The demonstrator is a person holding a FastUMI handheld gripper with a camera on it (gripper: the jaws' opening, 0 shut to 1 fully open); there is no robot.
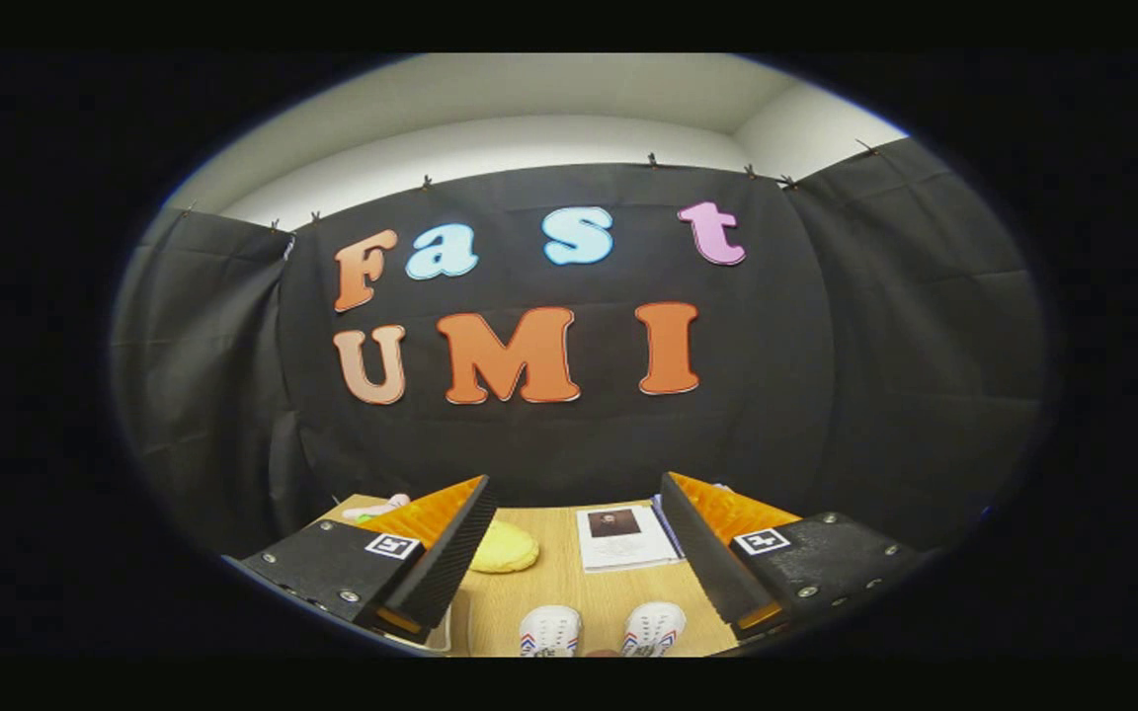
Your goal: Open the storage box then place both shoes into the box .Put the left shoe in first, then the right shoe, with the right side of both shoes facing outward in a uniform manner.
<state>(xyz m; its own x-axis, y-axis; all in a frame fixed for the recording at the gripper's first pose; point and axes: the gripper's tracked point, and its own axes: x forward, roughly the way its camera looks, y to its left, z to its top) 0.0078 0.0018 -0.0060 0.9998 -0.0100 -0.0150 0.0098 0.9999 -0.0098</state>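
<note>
My gripper (574,548) stands open above a wooden table (569,592), its two fingers spread wide with nothing between them. Two white shoes lie side by side on the table between and below the fingers, toes pointing away: the left one (549,630) and the right one (653,628), both with red and blue stripes on their sides. Only their front halves show. Just below the left finger a pale edge (443,634) shows; I cannot tell what it belongs to.
A yellow soft object (503,548) lies on the table beyond the left finger. A white sheet or booklet with a dark picture (623,538) lies beyond the shoes, near the right finger. A pink and green item (376,509) sits at the table's far left corner.
</note>
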